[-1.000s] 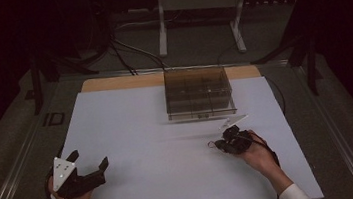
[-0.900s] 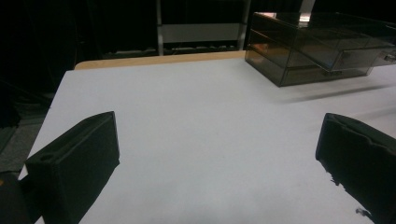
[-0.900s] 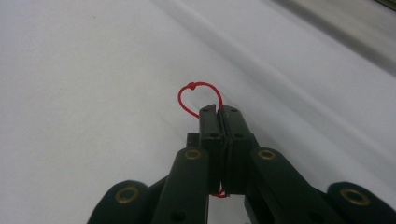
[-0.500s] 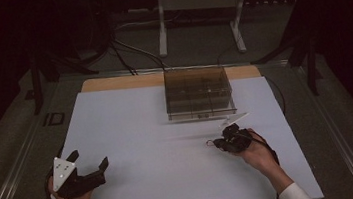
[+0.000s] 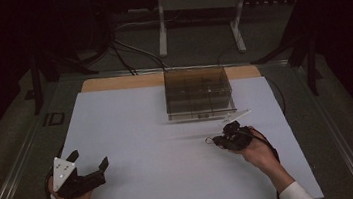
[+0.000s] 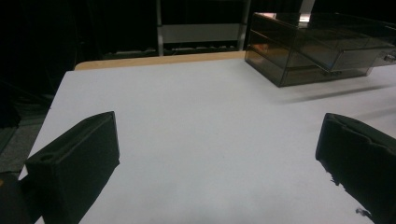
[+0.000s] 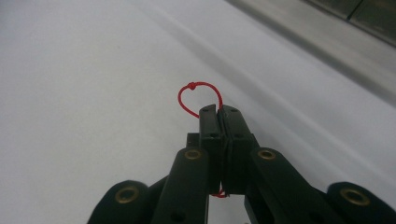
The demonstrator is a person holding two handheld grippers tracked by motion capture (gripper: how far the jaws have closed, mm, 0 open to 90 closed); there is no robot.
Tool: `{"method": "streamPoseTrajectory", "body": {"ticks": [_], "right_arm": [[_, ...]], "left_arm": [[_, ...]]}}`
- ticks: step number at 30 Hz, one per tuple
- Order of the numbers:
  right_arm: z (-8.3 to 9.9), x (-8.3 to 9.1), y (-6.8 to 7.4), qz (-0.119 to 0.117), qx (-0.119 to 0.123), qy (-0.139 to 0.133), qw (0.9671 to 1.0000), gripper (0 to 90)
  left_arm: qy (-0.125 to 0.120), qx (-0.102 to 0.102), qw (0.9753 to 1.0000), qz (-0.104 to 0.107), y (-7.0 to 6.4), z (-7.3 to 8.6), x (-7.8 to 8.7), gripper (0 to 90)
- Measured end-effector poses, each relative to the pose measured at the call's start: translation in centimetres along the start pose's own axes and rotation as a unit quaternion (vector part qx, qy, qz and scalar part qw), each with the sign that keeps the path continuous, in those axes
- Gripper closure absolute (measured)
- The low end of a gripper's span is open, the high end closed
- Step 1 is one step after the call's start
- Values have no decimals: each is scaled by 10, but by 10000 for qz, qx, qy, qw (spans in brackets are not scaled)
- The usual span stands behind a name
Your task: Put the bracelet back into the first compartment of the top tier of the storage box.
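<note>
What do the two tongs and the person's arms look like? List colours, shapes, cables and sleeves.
Left tongs: black, with two blocky jaws and a grey three-cornered plate with small dots on top. Right tongs: black, with slim flat jaws, brass-coloured rivets and a dark cable trailing back. A white sleeve covers the right forearm.

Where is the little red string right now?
The red string is pinched between the shut jaws of the right gripper, its knotted loop poking out past the tips, above the white table just in front of the clear drawer box.
</note>
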State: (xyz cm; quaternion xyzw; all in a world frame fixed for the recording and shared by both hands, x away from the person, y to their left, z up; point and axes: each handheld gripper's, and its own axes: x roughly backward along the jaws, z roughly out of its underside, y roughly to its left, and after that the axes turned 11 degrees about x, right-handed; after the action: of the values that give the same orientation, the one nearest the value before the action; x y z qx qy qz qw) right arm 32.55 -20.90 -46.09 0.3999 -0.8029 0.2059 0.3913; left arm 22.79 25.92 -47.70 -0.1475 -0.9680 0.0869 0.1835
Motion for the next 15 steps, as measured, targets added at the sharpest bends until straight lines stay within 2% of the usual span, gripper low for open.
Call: {"method": "streamPoseTrajectory", "body": {"ticks": [15], "right_arm": [[-8, 8, -1, -46, -30, -153, 9999, 893]], "left_arm": [[2, 11, 10000, 2, 0, 0, -1, 11]]}}
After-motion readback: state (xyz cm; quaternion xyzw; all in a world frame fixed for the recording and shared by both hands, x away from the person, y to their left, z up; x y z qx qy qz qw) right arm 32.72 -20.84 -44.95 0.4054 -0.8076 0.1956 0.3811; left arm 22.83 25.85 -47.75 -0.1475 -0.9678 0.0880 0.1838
